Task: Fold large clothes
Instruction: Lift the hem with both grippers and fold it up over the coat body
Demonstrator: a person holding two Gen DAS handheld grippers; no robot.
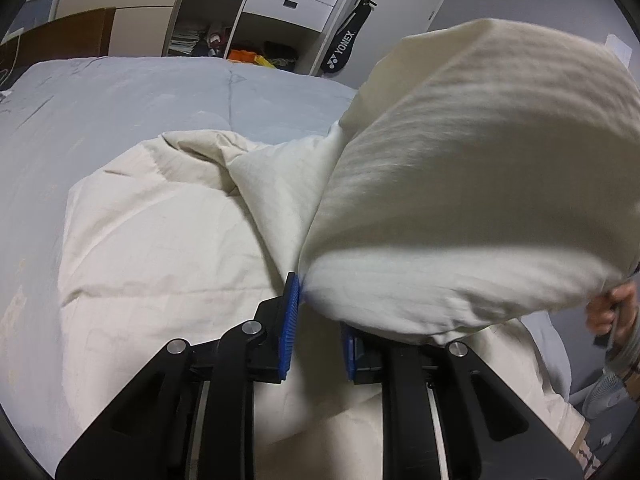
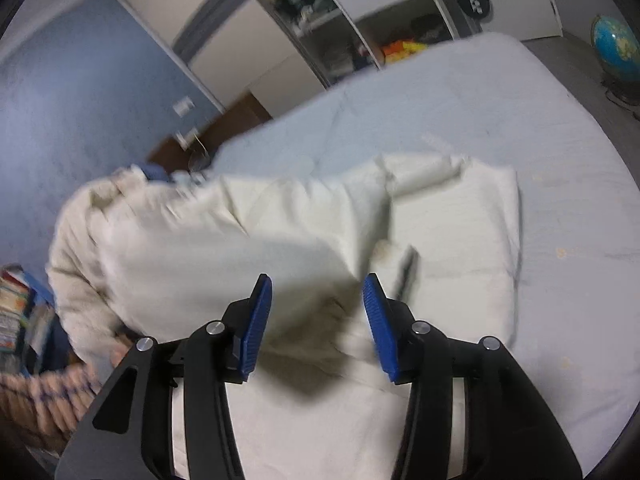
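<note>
A fold appears to be in mid-swing: a large flap of the cream quilt [image 1: 472,184] is raised off the bed [image 1: 120,120] and is judged to be on its way across the part that lies flat. In the left wrist view the left gripper [image 1: 318,332] is seen with its blue pads [image 1: 291,320] partly apart; the lifted flap hangs just ahead and to the right of it, draped over the right-hand finger, so it cannot be told whether any cloth is actually pinched there. The flat part of the quilt lies below and to the left of that gripper. In the right wrist view the right gripper [image 2: 318,316] is held with its jaws wide apart and nothing between them; the quilt [image 2: 460,240] is spread directly beneath and ahead of it, with the raised, blurred flap to its left and an already doubled, squared-off portion ahead to its right. A hand [image 1: 612,312] is glimpsed under the flap's lower edge, at the far right of the left view. The next move is judged to call for the flap to be carried over and laid down with its edge matched to the doubled portion, then smoothed flat; the bulk of the padding may make the layers slide or bunch.
</note>
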